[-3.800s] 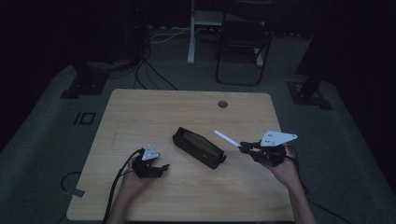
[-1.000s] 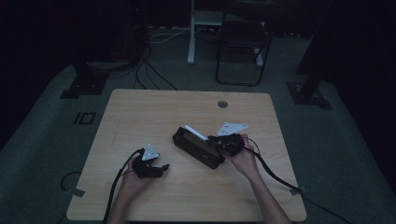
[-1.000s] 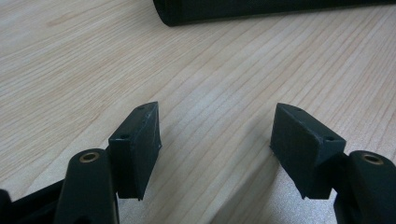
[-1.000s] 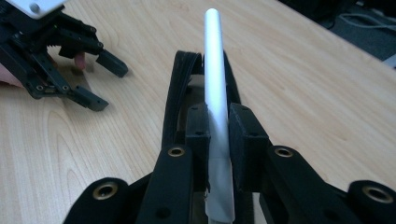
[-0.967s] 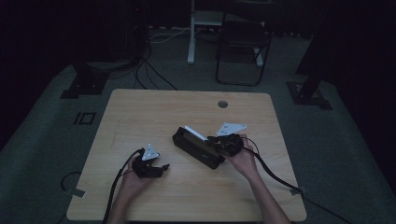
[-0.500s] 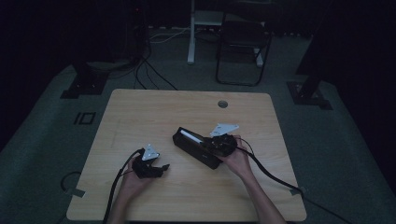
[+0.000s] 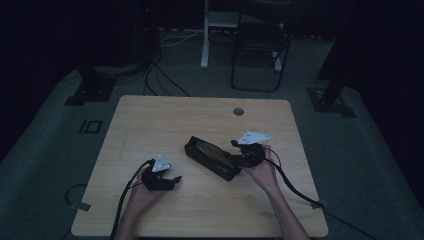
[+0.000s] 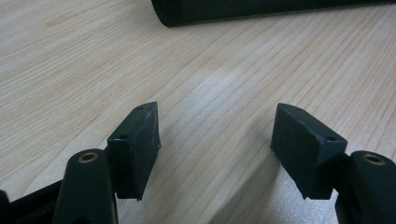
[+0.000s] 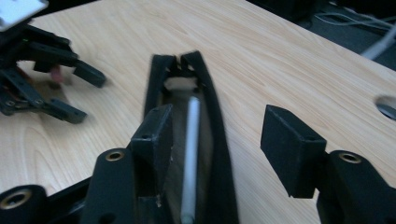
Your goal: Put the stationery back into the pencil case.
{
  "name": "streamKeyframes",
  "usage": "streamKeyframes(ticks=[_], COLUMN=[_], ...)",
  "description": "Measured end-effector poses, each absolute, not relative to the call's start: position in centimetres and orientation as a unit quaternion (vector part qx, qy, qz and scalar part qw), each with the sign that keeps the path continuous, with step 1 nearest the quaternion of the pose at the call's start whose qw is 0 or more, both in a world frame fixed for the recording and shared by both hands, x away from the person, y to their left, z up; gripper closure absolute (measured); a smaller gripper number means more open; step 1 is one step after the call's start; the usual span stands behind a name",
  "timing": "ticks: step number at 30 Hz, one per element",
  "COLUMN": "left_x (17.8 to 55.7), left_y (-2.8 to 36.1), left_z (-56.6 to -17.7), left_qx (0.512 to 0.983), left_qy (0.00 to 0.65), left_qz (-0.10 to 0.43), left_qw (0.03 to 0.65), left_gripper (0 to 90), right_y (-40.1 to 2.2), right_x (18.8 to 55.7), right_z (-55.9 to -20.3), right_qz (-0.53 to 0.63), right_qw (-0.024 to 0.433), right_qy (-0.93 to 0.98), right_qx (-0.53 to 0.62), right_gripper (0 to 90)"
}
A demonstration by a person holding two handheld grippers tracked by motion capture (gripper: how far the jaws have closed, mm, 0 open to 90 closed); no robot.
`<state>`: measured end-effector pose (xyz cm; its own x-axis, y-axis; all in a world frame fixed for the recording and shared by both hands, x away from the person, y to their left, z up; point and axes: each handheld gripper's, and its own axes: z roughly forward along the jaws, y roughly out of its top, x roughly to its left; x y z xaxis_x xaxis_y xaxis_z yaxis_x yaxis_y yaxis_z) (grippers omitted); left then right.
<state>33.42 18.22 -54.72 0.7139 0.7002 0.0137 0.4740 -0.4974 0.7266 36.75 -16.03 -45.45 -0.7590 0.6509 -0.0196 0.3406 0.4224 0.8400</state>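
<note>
Long black open-topped case (image 7: 211, 157) lies slantwise mid-table on pale wooden table (image 7: 150, 120); thin white pen (image 9: 190, 140) inside it. Right gripper (image 7: 239, 155) at case's near end, jaws just opened wide, gripping nothing. Left gripper (image 7: 172, 182) well apart from case, part-open, empty.

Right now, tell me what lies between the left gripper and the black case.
Nothing: bare wood of the table separates the left gripper from the case, as the high view and the left gripper view show.
</note>
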Motion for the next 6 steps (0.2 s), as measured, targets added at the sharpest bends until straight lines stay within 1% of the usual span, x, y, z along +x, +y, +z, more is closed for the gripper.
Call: streamKeyframes(ticks=[6], left_x=[33.5], left_y=[18.2], left_z=[-54.7], left_qx=[0.851], left_qy=[0.345], left_qz=[0.155], left_qw=[0.364], left_gripper=[32.9], right_y=[-18.6], right_x=[36.6], right_z=[-45.7], right_qz=[0.444], right_qw=[0.182], right_qy=[0.815], right_qx=[0.325], right_gripper=[40.5])
